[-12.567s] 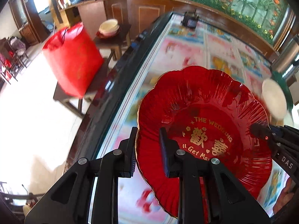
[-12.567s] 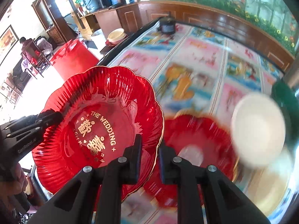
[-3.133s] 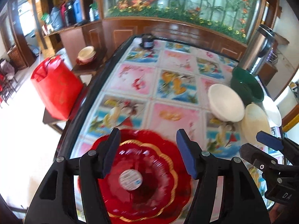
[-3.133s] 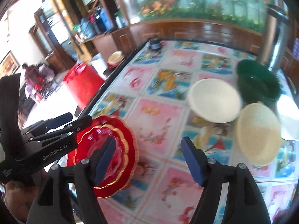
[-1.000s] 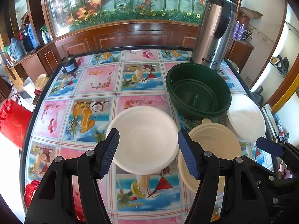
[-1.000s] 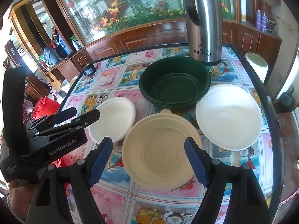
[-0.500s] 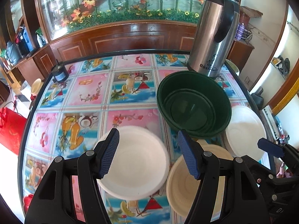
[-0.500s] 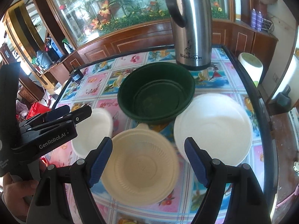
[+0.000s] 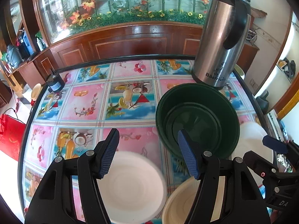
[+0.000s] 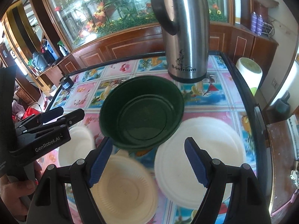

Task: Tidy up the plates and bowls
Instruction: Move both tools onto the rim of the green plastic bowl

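A dark green bowl [image 9: 198,119] [image 10: 142,112] stands on the patterned table, with a smaller green one nested inside. Near it lie a white plate [image 9: 130,186] [image 10: 74,147], a cream ribbed bowl [image 9: 181,201] [image 10: 123,186] and a larger white plate [image 10: 198,160] [image 9: 250,140]. My left gripper [image 9: 147,149] hangs open over the white plate's far edge, nothing between its blue pads. My right gripper [image 10: 147,156] is open too, wide, above the gap between the cream bowl and the large white plate. The left gripper [image 10: 61,117] also shows at the left of the right wrist view.
A tall steel thermos [image 9: 222,37] [image 10: 185,31] stands just behind the green bowl. A small black jar [image 9: 55,84] sits at the table's far left corner. The table's dark rim [image 10: 248,97] runs close by the large white plate. A red bag [image 9: 9,130] is on the floor to the left.
Both grippers have moved forward over the table toward the green bowl and thermos; the plates have slid toward the bottom of both views. Jaw openings look unchanged.
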A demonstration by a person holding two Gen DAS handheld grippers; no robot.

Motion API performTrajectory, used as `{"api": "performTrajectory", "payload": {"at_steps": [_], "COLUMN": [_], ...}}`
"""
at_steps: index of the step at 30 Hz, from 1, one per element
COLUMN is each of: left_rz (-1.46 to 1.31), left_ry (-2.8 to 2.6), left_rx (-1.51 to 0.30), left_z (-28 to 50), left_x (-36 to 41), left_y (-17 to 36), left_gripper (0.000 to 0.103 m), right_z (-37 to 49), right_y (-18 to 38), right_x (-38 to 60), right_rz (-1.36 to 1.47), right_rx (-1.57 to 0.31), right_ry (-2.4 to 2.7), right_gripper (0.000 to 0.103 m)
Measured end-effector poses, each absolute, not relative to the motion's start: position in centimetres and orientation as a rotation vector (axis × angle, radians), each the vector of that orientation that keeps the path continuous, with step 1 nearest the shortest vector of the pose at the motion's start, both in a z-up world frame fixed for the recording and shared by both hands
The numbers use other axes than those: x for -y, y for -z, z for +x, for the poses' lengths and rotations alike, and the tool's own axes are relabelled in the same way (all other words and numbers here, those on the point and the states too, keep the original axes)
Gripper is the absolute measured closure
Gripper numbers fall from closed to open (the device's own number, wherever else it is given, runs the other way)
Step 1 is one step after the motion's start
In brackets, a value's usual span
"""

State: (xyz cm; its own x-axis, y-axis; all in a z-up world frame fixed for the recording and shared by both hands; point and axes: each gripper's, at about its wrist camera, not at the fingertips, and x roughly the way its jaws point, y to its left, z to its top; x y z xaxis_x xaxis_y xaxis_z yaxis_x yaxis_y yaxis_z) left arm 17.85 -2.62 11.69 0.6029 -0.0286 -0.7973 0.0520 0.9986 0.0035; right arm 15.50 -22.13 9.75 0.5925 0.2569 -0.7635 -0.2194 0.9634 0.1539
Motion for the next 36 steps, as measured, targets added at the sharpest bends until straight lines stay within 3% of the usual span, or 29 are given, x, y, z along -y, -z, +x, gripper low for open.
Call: {"api": "performTrajectory", "payload": {"at_steps": [36], "left_rz": [0.002], "left_ry": [0.028], "left_rx": [-0.963], "left_z": [19.7], "left_x": [3.1], "left_y": [-10.3], "left_gripper": [0.037], "right_z": [18.5], "right_y": [-9.4], "right_x": [23.5], "right_rz": [0.040], "right_rx": [-0.915], "right_ry": [-0.268], "right_gripper": [0.023]}}
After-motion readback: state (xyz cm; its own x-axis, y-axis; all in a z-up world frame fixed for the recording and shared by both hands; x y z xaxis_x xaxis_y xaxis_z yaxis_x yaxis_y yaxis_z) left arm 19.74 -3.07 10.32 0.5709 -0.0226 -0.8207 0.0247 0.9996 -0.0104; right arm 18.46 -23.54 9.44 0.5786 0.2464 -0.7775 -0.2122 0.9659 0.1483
